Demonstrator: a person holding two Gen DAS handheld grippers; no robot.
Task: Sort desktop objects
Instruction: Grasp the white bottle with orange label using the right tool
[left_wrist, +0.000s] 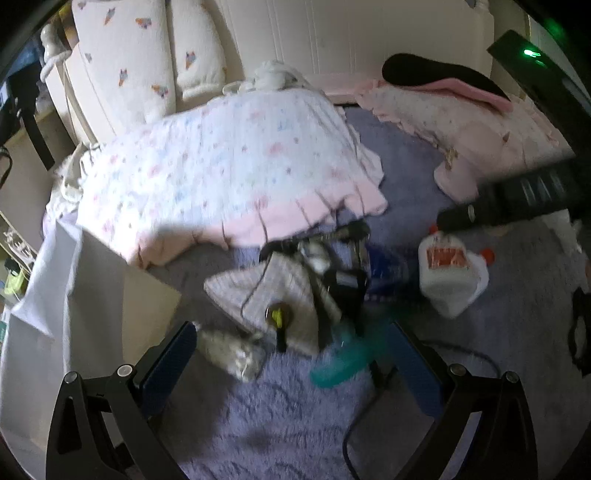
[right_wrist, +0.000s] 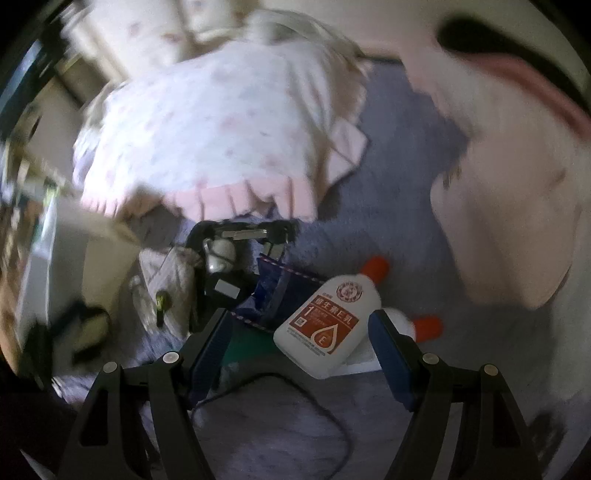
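A white bottle with an orange cap and red label (right_wrist: 330, 319) lies on the purple fuzzy blanket, between the fingers of my open right gripper (right_wrist: 299, 336); it also shows in the left wrist view (left_wrist: 448, 275). A second orange-capped bottle (right_wrist: 417, 325) lies beside it. My left gripper (left_wrist: 291, 350) is open above a teal item (left_wrist: 341, 360), blurred. A grey-white cloth pouch (left_wrist: 266, 295) with a yellow-tipped pull and a black folding stand (left_wrist: 343, 258) lie ahead. A dark blue pouch (right_wrist: 280, 291) lies beside the stand.
A floral quilt with pink ruffle (left_wrist: 229, 166) is heaped behind the objects. A pink pillow (left_wrist: 480, 122) lies at right, white pillows (left_wrist: 125, 55) at the back. A black cable (right_wrist: 295, 391) loops across the blanket. The right gripper's arm (left_wrist: 517, 195) crosses the left view.
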